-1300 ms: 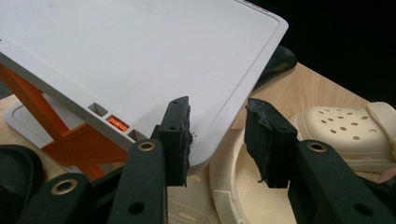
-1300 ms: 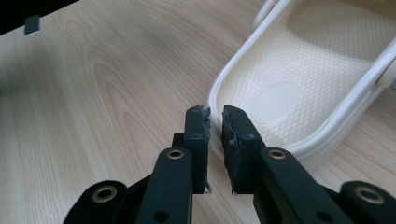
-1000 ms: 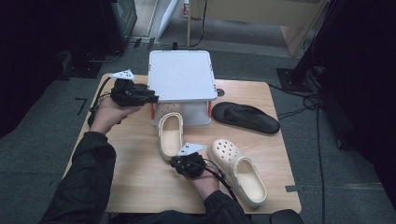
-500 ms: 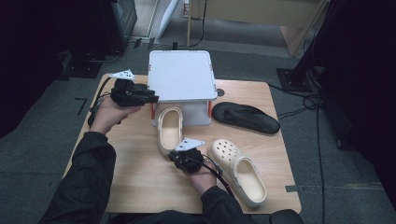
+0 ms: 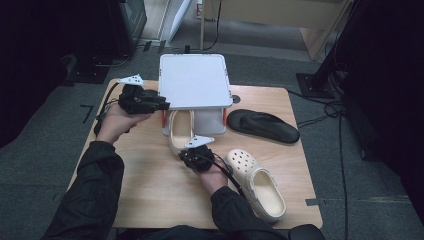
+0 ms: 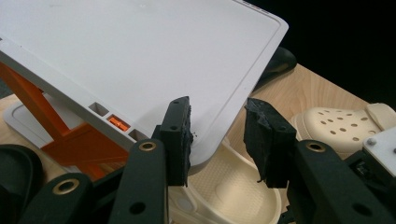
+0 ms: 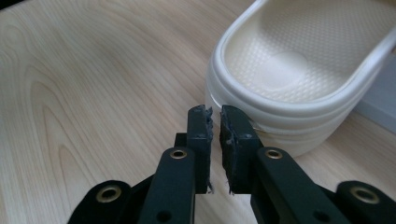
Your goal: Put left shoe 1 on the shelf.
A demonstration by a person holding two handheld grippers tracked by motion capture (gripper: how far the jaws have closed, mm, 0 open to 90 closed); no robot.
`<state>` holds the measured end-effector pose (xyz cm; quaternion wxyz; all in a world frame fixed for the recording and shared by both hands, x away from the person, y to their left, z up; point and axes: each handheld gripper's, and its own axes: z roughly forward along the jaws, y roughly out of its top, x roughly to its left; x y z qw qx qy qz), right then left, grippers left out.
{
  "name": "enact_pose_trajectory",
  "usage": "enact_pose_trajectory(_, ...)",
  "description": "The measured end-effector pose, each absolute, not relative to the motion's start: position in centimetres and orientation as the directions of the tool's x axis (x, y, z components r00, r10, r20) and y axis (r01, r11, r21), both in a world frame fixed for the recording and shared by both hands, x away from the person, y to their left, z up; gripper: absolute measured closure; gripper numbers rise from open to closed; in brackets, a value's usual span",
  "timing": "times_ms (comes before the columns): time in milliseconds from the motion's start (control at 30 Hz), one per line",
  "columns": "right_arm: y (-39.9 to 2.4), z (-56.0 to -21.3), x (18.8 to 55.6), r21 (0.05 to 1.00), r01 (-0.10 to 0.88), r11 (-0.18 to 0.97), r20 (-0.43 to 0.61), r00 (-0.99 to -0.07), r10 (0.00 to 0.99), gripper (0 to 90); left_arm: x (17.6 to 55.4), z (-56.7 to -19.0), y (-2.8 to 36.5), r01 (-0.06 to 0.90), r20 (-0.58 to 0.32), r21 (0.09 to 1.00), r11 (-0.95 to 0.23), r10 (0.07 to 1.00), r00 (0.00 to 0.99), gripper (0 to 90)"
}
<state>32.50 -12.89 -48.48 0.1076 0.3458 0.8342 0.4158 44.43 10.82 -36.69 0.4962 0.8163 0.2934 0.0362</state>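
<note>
The work in hand seems to be putting the cream clog (image 5: 180,131) under the white shoe rack (image 5: 194,81), and it looks about half done: its toe already sits below the rack's shelf, its heel is out on the table (image 5: 150,185). The right gripper (image 7: 214,122) has its jaws closed with nothing between them, and the clog's heel stands just ahead of them and a little to their right, very near; I cannot tell if the tips touch it. I judge that the next move is a straight push with these closed tips against the heel, low and centred so the clog does not turn. The left gripper (image 6: 219,135) has its jaws partly open around the near corner of the shelf; one pad appears to lie against the edge, but whether it really presses is hard to see. The clog's front is hidden below the shelf. A second clog (image 5: 255,182) and a black sandal (image 5: 264,126) lie apart.
</note>
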Motion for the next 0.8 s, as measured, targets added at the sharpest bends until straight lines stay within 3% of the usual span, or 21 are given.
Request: enact_pose_trajectory(800, -11.2, -48.5, 37.5, 0.770, 0.515, 0.377, 0.137, -0.710, 0.691, 79.0, 44.5, -36.7, 10.8, 0.447, -0.241, 0.831, -0.332, 0.509, 0.827, 62.1)
